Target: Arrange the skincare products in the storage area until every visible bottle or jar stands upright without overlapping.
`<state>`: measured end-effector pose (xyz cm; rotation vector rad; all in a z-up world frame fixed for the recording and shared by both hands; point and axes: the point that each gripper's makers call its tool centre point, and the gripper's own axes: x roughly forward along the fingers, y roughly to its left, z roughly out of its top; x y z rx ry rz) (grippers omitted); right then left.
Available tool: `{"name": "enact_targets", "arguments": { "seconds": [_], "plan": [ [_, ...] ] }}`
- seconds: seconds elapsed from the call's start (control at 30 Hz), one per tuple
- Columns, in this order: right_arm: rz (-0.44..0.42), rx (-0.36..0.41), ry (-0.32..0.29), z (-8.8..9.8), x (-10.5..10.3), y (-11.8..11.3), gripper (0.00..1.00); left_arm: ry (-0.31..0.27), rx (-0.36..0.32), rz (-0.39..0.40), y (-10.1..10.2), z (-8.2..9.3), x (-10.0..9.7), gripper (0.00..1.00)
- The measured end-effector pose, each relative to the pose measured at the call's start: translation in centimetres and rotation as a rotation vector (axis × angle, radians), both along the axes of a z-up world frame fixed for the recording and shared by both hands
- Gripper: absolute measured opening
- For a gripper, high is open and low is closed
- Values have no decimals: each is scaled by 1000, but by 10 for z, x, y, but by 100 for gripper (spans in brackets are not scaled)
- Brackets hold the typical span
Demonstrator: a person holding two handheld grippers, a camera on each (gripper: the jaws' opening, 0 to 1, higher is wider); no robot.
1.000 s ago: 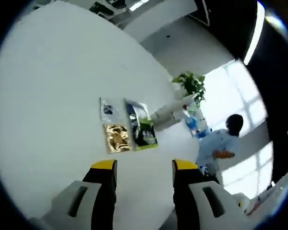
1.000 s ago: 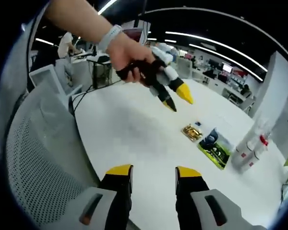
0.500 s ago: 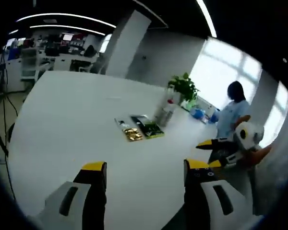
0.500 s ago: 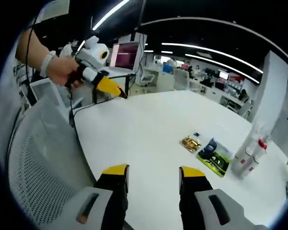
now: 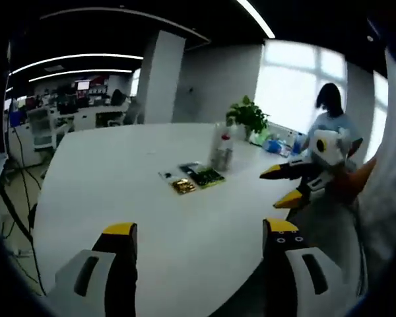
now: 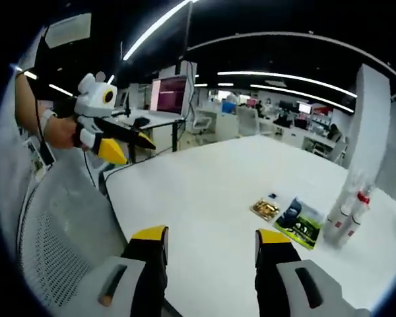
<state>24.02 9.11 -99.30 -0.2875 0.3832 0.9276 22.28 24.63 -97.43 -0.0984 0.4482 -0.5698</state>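
1. Your left gripper [image 5: 198,231] hangs above the near edge of the big white oval desk [image 5: 112,191], its yellow-tipped jaws spread wide with nothing between them.
2. Your right gripper [image 6: 211,236] is likewise over the desk's near edge, jaws parted and empty.
3. In the left gripper view, the cluster of clear plastic bottles [image 5: 221,150], one with a red cap, stands upright well ahead of the jaws and slightly to the right of them, on the far part of the desk.
4. Just in front of those bottles lie three flat packets: a gold foil sachet [image 5: 183,186], a green-and-black sachet [image 5: 206,176] touching or just beside it, and a small pale one, too small to read.
5. In the right gripper view, the same bottles [image 6: 346,212] stand far ahead to the right of the jaws, with the green-and-black sachet [image 6: 297,222] and gold sachet [image 6: 265,209] between them and the jaws.
6. A potted green plant [image 5: 249,117] sits beyond the bottles.
7. A grey mesh chair back [image 6: 59,238] sits left of your right jaws.
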Motion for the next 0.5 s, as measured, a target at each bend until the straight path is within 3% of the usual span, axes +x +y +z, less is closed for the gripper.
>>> {"name": "enact_targets", "arguments": {
  "seconds": [0.03, 0.17, 0.33, 0.47, 0.5],
  "plan": [
    [1, 1, -1, 0, 0, 0, 54, 18, -7, 11, 2, -3, -2, 73],
    [6, 24, -4, 5, -4, 4, 55, 1, 39, 26, 6, -12, -5, 74],
    [13, 66, -13, 12, -5, 9, 59, -31, 42, 54, 7, -12, -5, 76],
    [9, 78, -8, 13, -4, 9, 63, 0, 57, 90, 12, -16, 0, 74],
    [11, 81, -4, 13, -5, 9, 63, -14, 69, 86, 11, -14, 0, 74]
  ]
}}
